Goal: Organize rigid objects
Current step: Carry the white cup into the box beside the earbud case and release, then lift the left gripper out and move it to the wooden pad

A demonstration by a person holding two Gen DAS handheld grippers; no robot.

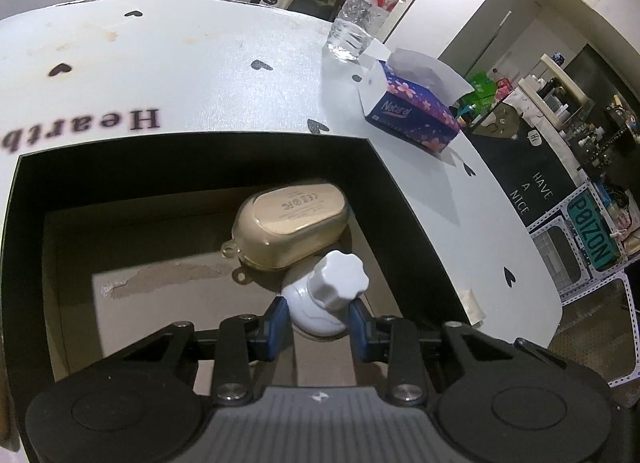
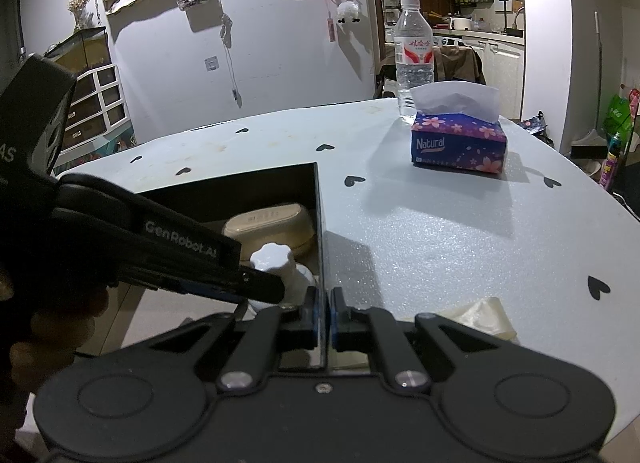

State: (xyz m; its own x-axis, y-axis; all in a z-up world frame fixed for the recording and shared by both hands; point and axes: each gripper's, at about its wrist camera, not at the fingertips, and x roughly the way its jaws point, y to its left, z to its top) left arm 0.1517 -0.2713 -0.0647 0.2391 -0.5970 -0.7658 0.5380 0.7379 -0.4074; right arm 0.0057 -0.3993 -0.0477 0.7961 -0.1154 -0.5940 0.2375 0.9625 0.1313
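Observation:
A small white bottle point(image 1: 325, 287) with a scalloped cap stands inside the black box point(image 1: 192, 155), near its right wall. My left gripper point(image 1: 318, 325) is shut on the bottle's body, one blue pad pressed on each side. Just behind the bottle a beige oval case point(image 1: 296, 219) lies bottom-up on the box floor. In the right wrist view the bottle point(image 2: 272, 259) and the case point(image 2: 272, 227) show behind the left gripper's finger point(image 2: 260, 287). My right gripper point(image 2: 325, 315) is shut on the box's thin right wall point(image 2: 320, 215), holding it from above.
The box sits on a white table point(image 2: 440, 243) printed with black hearts. A floral tissue box point(image 2: 460, 143) and a clear water bottle point(image 2: 414, 59) stand at the far right. A crumpled pale wrapper point(image 2: 484, 319) lies beside the box. The table's curved edge drops off on the right.

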